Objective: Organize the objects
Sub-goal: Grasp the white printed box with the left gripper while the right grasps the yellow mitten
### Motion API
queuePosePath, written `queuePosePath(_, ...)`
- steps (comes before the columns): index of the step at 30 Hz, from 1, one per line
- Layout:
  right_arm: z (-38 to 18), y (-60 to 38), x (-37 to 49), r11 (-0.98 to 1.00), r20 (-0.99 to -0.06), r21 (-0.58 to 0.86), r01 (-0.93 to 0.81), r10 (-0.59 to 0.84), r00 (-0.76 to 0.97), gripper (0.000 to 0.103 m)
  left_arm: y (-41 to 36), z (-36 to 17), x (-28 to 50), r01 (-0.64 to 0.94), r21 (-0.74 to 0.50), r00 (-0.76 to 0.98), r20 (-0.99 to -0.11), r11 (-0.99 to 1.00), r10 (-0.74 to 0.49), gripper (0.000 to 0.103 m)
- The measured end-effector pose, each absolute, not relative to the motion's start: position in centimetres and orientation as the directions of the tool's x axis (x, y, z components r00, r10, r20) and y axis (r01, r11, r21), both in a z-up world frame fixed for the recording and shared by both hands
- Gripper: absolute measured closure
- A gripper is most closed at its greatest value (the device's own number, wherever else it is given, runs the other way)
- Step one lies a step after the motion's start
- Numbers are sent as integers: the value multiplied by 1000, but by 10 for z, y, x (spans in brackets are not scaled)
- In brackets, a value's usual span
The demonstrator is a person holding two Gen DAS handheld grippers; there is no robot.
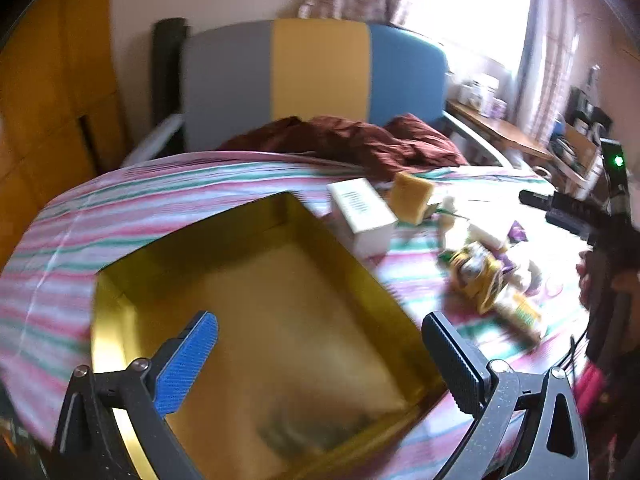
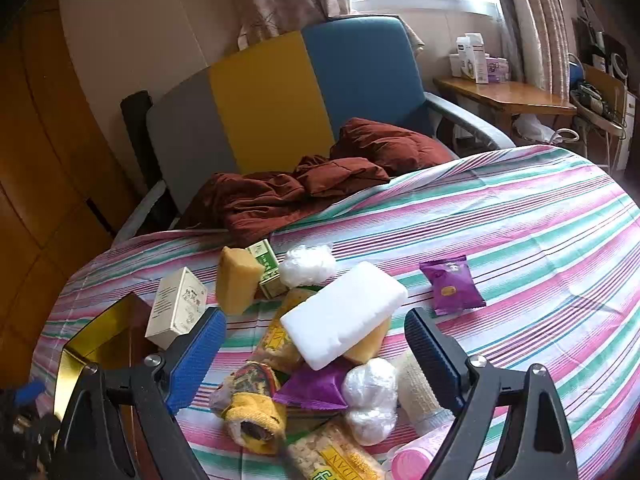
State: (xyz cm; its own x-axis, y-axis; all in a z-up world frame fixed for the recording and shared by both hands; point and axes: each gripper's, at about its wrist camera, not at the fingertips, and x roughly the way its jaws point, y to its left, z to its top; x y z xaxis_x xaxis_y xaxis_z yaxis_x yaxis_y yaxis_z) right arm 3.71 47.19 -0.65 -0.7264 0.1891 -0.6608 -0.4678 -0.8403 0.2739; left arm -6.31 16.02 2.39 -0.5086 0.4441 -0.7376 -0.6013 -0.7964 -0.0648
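Observation:
A gold-lined open box lies on the striped bedcover, and my left gripper hangs open above it with nothing between its fingers. The box's corner shows at the left of the right wrist view. My right gripper stands open over a heap of items: a white foam block, a yellow sponge, a cream carton, a green carton, purple packets, plastic-wrapped white balls and snack bags. The same heap lies right of the box.
A striped cover spreads over the surface. Behind it are a rumpled dark red blanket and a grey, yellow and blue headboard. A wooden side table with boxes stands at the back right. A pink cup lies near the front.

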Motion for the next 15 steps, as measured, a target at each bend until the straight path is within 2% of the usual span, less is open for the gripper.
queuePosePath(8,-7,469,34,-852,-669,248,-461,194,-718,10,246,22,-127,-663,-53,-439,-780,-747,445,0)
queuePosePath(15,-8,480,39,-826,-666,288,-485,191,-721,10,296,-10,-173,-668,-20,-398,-835,-744,380,4)
